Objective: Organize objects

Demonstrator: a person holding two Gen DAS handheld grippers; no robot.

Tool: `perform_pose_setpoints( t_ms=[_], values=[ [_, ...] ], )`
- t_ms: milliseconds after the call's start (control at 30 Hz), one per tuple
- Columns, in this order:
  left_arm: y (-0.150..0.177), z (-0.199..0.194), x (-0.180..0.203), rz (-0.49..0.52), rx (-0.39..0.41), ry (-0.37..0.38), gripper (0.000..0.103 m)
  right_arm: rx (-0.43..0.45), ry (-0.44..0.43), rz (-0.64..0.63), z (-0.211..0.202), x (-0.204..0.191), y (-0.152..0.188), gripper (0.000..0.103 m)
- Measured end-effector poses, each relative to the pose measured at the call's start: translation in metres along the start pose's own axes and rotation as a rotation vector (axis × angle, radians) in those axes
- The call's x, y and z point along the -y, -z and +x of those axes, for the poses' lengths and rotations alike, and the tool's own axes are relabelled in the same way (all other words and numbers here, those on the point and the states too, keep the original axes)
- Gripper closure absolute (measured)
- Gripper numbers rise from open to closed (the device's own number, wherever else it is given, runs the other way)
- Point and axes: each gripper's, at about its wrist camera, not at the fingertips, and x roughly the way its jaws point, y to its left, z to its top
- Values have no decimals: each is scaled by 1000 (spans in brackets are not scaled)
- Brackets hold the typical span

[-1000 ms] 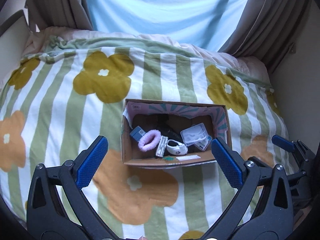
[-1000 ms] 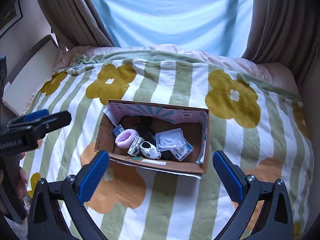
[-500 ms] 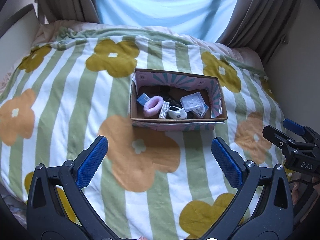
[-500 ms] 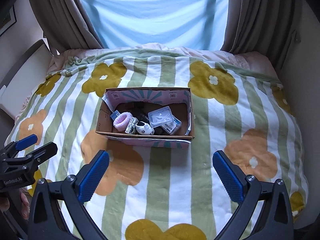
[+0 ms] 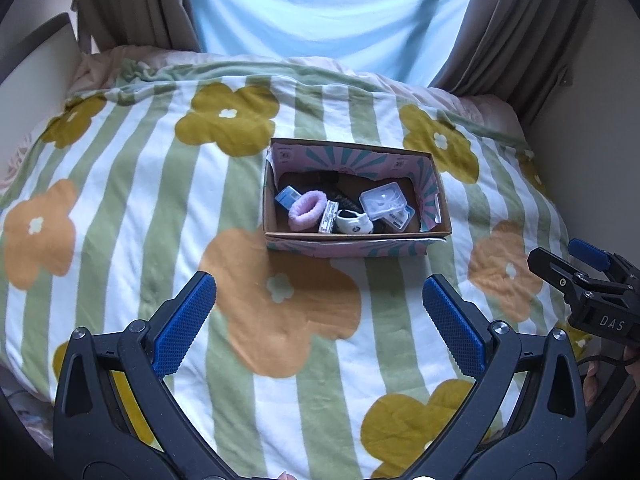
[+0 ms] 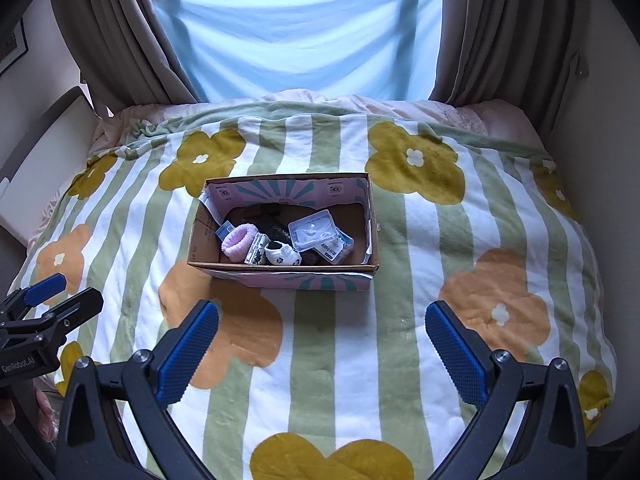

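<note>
Both my grippers hang over the near part of the bed, jaws spread wide, nothing between them. Left gripper (image 5: 319,322); right gripper (image 6: 322,340). Each shows at the other's outer edge, well apart.

Cardboard box (image 6: 280,274) sits ahead of both jaw gaps on the flowered blanket (image 6: 328,364), well beyond the fingertips. From my left jaws it lies slightly toward the right finger; from my right jaws, slightly toward the left finger. Bare blanket fills the stretch between fingertips and the box's near wall, and runs on past both short ends.

Box long axis runs crosswise to my fingers, open top up, near long wall facing me.

Inside, left to right: small blue packet (image 5: 287,197), pink scrunchie (image 5: 306,210), slim printed pack (image 5: 328,222) on edge, white baby shoe (image 5: 355,222), clear plastic case (image 5: 383,200) tilted over a blue-labelled card (image 5: 398,222). Dark items behind them, unclear.

Beyond the bed's far edge: curtains (image 6: 120,36) and a pale blue sheer (image 6: 304,28).
</note>
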Motion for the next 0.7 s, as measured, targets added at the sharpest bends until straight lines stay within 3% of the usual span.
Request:
perform_pose_setpoints(
  t_ms=[700],
  values=[
    [2,-2,1,-2,-6,-2,0,3,-6,4,-2,0,-2,0]
  ],
)
